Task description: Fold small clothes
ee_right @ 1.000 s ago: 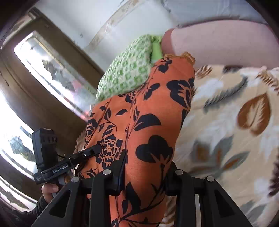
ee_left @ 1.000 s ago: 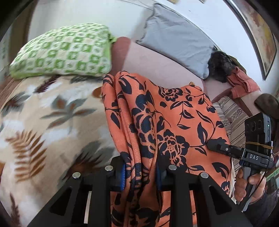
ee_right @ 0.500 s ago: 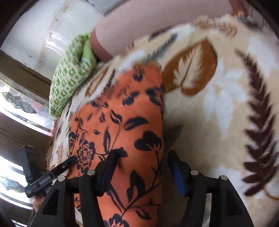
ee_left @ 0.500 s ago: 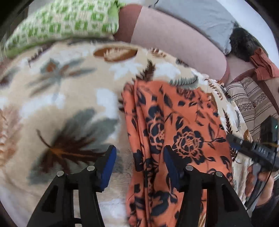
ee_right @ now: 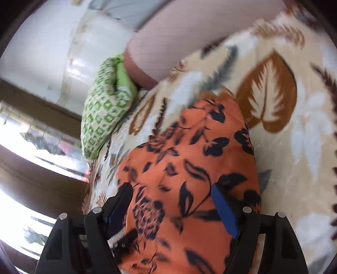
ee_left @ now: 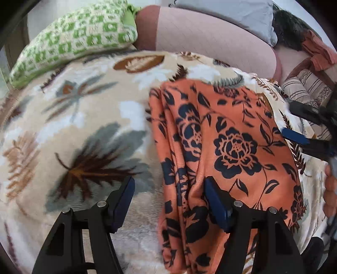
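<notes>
An orange cloth with dark blue flowers (ee_left: 227, 134) lies folded lengthwise on a leaf-patterned blanket (ee_left: 84, 126). My left gripper (ee_left: 168, 200) hovers low over the cloth's near left edge. Its jaws are opening and the bunched folds lie loose between them, with the right pad (ee_left: 214, 202) resting above the fabric. In the right wrist view the same cloth (ee_right: 189, 160) runs away from my right gripper (ee_right: 172, 204). Those jaws are also opening, astride the cloth's end without pressing it. The right gripper's blue-padded finger (ee_left: 294, 136) and a hand (ee_left: 330, 189) show at the left wrist view's right edge.
A green-and-white checked pillow (ee_left: 69, 42) lies at the blanket's far left, with a pink bolster (ee_left: 210, 42) and a grey pillow (ee_left: 227, 10) behind. A striped cushion (ee_left: 305, 88) and rust-coloured clothes (ee_left: 318, 52) sit at the far right. A bright window (ee_right: 31, 147) is to the right gripper's left.
Both grippers came down with the hanging cloth and laid it on the blanket. Both pairs of jaws went from shut on the fabric to wide apart, letting it go.
</notes>
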`<action>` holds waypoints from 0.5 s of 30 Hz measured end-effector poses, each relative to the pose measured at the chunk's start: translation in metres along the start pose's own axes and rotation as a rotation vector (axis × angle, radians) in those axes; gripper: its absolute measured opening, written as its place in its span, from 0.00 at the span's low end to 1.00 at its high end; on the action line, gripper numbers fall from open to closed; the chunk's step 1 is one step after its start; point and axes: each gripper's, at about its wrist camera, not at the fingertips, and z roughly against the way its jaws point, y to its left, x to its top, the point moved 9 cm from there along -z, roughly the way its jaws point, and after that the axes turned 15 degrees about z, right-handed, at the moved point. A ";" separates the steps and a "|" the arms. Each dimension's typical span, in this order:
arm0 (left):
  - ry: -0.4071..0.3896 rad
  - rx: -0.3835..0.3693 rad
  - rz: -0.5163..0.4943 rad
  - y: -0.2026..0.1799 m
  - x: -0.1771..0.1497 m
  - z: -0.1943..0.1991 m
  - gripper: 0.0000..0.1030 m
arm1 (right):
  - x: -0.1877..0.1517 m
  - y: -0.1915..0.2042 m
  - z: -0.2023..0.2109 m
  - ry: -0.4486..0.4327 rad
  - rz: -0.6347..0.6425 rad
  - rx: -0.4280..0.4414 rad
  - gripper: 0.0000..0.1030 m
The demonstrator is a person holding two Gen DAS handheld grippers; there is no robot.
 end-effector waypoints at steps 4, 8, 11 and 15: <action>-0.042 0.032 -0.022 -0.002 0.003 0.013 0.69 | -0.027 0.019 -0.002 0.036 0.042 0.016 0.85; -0.059 0.057 -0.050 -0.006 -0.003 0.035 0.69 | -0.048 0.010 -0.011 0.085 0.083 -0.091 0.85; -0.126 0.087 -0.033 -0.003 -0.003 0.068 0.77 | -0.040 0.040 0.017 0.057 0.154 -0.157 0.85; -0.183 0.076 -0.030 -0.008 -0.012 0.108 0.78 | -0.052 0.073 0.064 0.014 0.288 -0.300 0.86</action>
